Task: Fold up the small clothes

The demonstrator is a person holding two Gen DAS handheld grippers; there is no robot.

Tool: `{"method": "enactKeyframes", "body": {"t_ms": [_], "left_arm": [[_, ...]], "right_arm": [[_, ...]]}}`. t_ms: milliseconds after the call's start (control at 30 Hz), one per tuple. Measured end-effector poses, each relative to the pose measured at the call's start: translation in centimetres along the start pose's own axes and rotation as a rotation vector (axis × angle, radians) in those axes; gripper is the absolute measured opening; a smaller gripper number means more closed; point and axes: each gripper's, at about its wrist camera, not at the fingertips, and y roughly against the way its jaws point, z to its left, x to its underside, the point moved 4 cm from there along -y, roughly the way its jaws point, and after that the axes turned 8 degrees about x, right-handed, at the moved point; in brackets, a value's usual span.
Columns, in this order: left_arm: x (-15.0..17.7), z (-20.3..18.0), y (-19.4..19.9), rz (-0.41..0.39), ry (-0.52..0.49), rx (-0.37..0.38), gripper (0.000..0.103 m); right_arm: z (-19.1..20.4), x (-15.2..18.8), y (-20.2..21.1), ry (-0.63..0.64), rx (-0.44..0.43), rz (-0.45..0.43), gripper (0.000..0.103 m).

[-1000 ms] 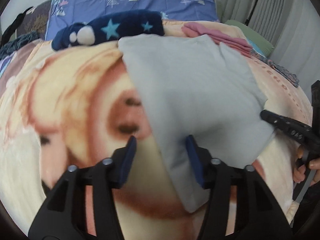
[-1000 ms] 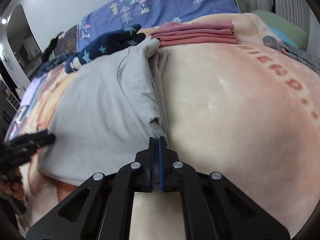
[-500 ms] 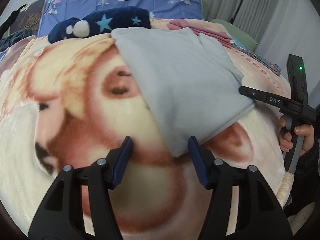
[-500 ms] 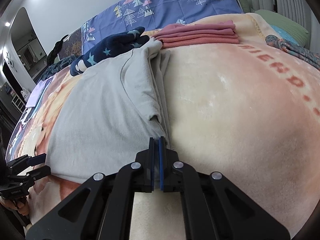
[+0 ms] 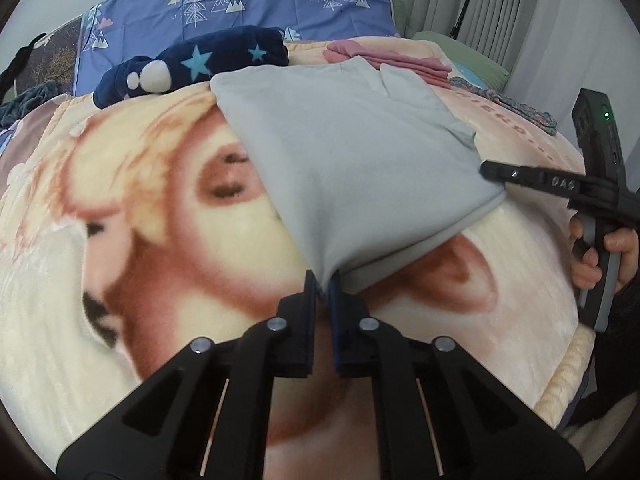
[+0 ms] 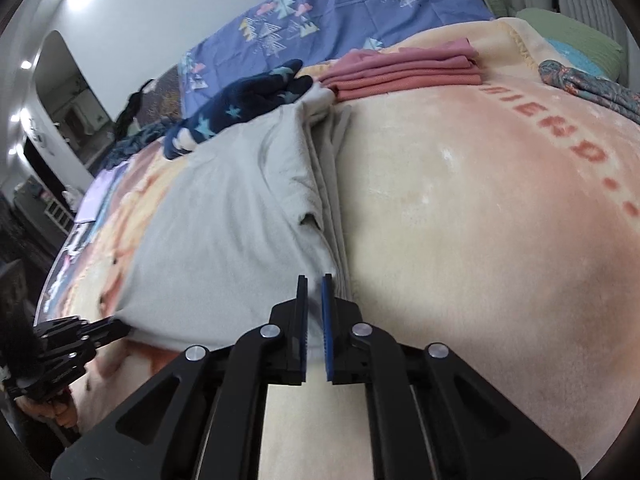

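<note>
L tool [image 5: 323, 276] pinched on near hem corner of grey shirt [image 5: 352, 152]; R tool [image 6: 315, 280] clamped on other hem corner. Shirt lies on blanket [image 5: 132, 208], long axis running straight away from both tools twd pink stack [image 6: 404, 70].

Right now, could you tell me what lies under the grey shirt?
The grey shirt lies on the printed fleece blanket, which shows all around it. Its far edge touches the navy star garment. Whatever sits beneath the shirt's middle is covered.
</note>
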Motion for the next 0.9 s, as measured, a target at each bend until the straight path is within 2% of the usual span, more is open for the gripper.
{"method": "enactKeyframes", "body": {"t_ms": [67,167,267,300,367,400,433,500,600,667,700,733,767,800,833,867,900], "left_arm": [[0.1,0.0,0.9,-0.006,-0.002,0.029,0.006],[-1.2,-0.6,3.0,-0.082,-0.004,0.088,0.007],[-3.8,-1.3,2.8,-0.129,-0.017,0.089,0.008],[-4.4,-1.5,2.0,-0.122,-0.023,0.090,0.015],[-4.9,-1.8,-1.1,-0.055,-0.031,0.094,0.030],[-4.7,-1.7,-3.0,-0.006,-0.035,0.065,0.030],[-4.1,-1.6,-5.1,0.055,-0.044,0.033,0.031],[-3.4,-2.0,-6.3,0.028,-0.073,0.000,0.032],[-3.3,-2.3,-5.9,0.033,-0.084,-0.007,0.031],[-3.2,-2.0,-5.8,0.024,-0.075,0.007,0.031],[-3.1,-1.9,-5.7,0.021,-0.073,0.009,0.031],[-3.1,-2.0,-5.8,0.019,-0.076,0.007,0.032],[-3.0,-2.0,-5.8,0.016,-0.079,0.004,0.032],[-2.9,-2.0,-5.8,0.013,-0.082,0.001,0.032],[-2.9,-2.0,-5.8,0.010,-0.083,0.002,0.032],[-2.9,-2.2,-5.8,0.008,-0.081,0.005,0.032],[-2.9,-2.0,-5.8,0.007,-0.076,0.012,0.032]], "right_arm": [[-0.4,-0.6,0.8,0.003,0.000,-0.012,0.015],[-1.0,-2.5,1.9,0.007,0.033,-0.054,0.016],[0.2,-5.0,1.9,0.028,0.001,-0.076,0.016],[1.1,-6.0,1.4,0.057,0.002,-0.078,0.016],[2.0,-7.7,0.0,0.083,0.022,-0.073,0.016],[2.1,-8.8,-1.0,0.075,0.025,-0.059,0.019],[2.2,-9.6,-2.1,0.061,0.013,-0.033,0.028],[1.9,-11.2,-4.2,0.021,-0.014,0.023,0.042],[1.9,-13.4,-7.0,-0.013,-0.024,0.070,0.042],[2.9,-14.4,-9.1,0.017,-0.047,0.105,0.041],[3.3,-14.8,-10.2,0.043,-0.026,0.115,0.014],[3.4,-15.1,-10.6,0.057,0.001,0.104,0.006],[3.6,-15.3,-10.4,0.065,-0.012,0.079,0.006],[3.8,-15.5,-9.4,0.062,-0.061,0.028,0.006],[4.2,-15.5,-7.6,0.078,-0.118,-0.054,0.006],[4.4,-15.4,-6.2,0.106,-0.141,-0.110,0.006],[4.3,-15.1,-5.4,0.137,-0.129,-0.151,0.006]]}}
